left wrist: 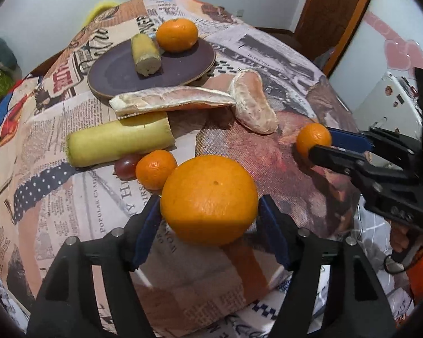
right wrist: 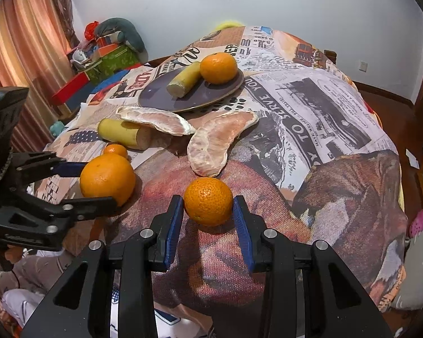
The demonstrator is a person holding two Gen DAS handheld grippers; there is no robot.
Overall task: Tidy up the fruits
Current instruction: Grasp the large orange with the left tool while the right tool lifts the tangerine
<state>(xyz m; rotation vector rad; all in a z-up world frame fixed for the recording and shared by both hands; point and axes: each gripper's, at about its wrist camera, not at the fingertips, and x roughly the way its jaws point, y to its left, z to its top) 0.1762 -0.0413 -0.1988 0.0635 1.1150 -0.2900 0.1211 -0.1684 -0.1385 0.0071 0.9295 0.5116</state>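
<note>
- Left gripper (left wrist: 208, 214) jaws straddle large orange (left wrist: 209, 198); grip unclear. Firm, heavy, rolls; take at equator.
- Right gripper (right wrist: 208, 219), 3 o'clock, released around small mandarin (right wrist: 208, 201).

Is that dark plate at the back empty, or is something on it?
Not empty. The dark plate holds a mandarin and a short yellowish stalk piece, lying side by side.

The cloth (right wrist: 310, 129) over the table is woven, matt, printed like newspaper; the plate (left wrist: 118, 76) is dark and smooth with a dull sheen; the orange (left wrist: 208, 200) has glossy, finely pitted peel; the pomelo segments (right wrist: 211, 146) look dry, pale and fibrous; the cane pieces (left wrist: 118, 140) are smooth and waxy; gripper bodies are matt black plastic, with ribbed blue pads (right wrist: 173, 231) and shiny metal pins (right wrist: 270, 233).
</note>
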